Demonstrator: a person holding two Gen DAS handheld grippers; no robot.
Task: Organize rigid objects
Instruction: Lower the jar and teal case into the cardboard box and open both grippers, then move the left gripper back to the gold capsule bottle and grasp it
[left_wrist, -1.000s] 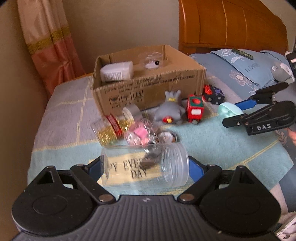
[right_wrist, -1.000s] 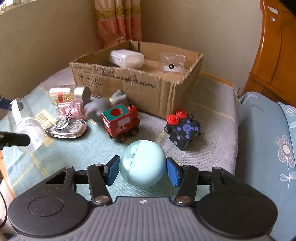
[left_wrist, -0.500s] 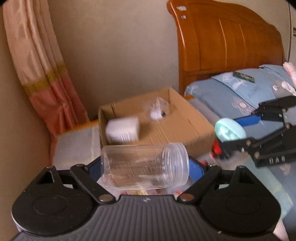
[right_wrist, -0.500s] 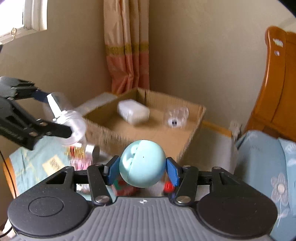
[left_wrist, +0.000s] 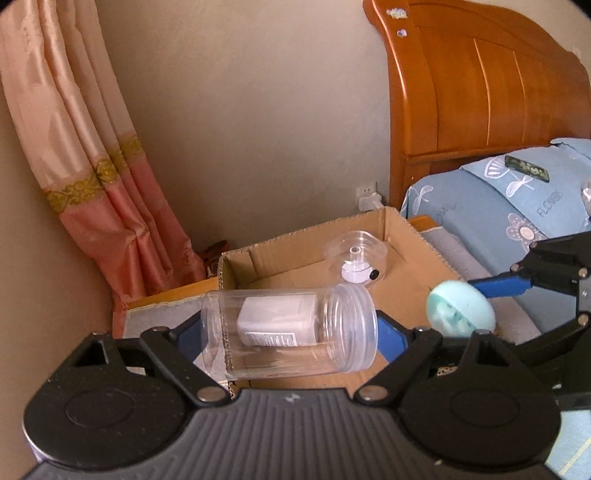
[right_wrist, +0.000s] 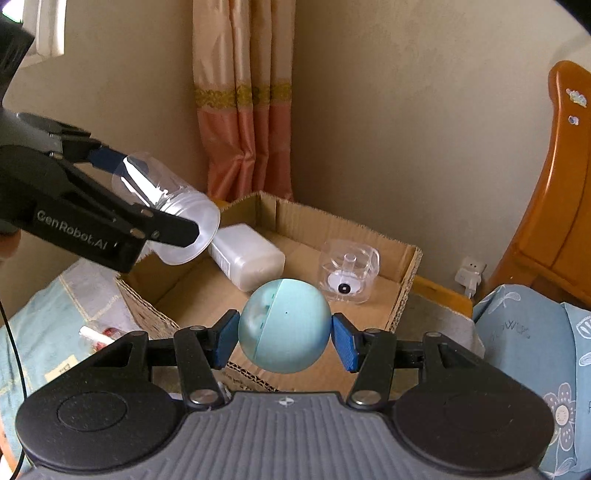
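My left gripper (left_wrist: 290, 330) is shut on a clear plastic jar (left_wrist: 288, 332), held on its side above the near left edge of the open cardboard box (left_wrist: 402, 291). My right gripper (right_wrist: 284, 336) is shut on a pale blue ball (right_wrist: 284, 325), held above the box's near edge (right_wrist: 258, 380). The ball also shows at the right of the left wrist view (left_wrist: 460, 314), and the jar at the left of the right wrist view (right_wrist: 166, 214). Inside the box lie a white rectangular bottle (right_wrist: 247, 254) and a small clear container (right_wrist: 349, 271).
The box stands on a cloth-covered table (right_wrist: 44, 321) in a wall corner with a pink curtain (right_wrist: 240, 122). A wooden headboard (left_wrist: 480, 85) and blue pillows (left_wrist: 509, 199) are on the right. Small objects (right_wrist: 98, 334) lie on the cloth left of the box.
Both grippers have lifted their objects off the cloth and carried them up and forward over the box. The toys on the cloth have dropped out of view.
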